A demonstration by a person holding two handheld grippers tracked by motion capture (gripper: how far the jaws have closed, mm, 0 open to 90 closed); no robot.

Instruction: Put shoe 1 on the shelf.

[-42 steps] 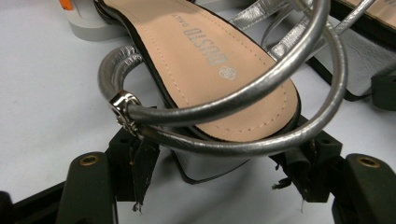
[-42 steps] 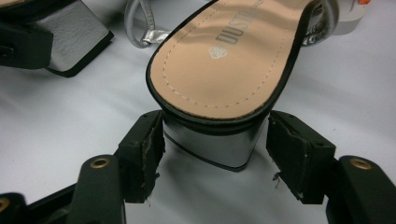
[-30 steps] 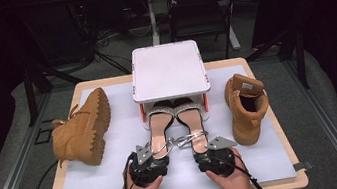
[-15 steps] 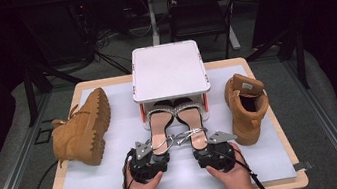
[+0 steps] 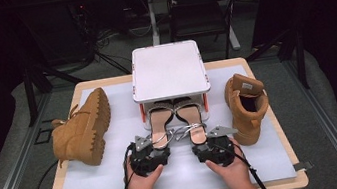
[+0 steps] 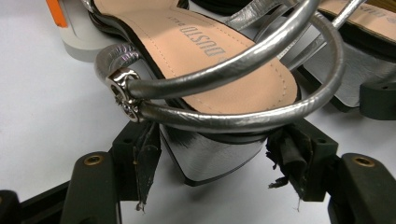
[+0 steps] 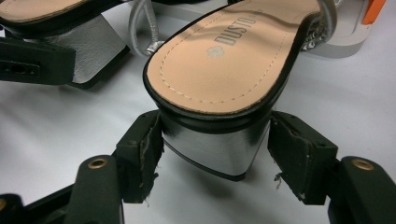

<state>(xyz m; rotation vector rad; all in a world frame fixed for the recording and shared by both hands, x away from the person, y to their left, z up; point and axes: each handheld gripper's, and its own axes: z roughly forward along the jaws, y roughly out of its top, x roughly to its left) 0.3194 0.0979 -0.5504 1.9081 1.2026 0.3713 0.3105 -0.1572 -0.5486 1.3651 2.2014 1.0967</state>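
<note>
Centrally, low in the high view, two hands each hold a hand-held gripper against the heel end of a silver sandal on a pale surface [image 5: 120, 187]. The left hand-held gripper [image 5: 150, 145] straddles the block heel of the left sandal [image 5: 159, 126]; the right hand-held gripper [image 5: 208, 138] straddles the heel of the right sandal [image 5: 190, 120]. Each sandal lies straight ahead of its gripper, long axis running up the frame, toes tucked under a white raised platform [image 5: 168, 69] on orange legs.

In the left gripper view, the jaws stand wide, one on either side of the heel, pads close to its flanks but with a sliver of space showing; nothing looks clamped. The right gripper view shows the same: wide jaws flanking the heel, small gaps each side.

Both sandals have glossy metallic silver heels, squared and tapering, smooth tan insoles with stitched edges, and rounded silver straps; the left one carries a round metal ring. Two tan suede-like boots flank them: one [image 5: 81, 130] at left on its side, lugged sole showing, one [image 5: 247, 108] at right upright.
</note>
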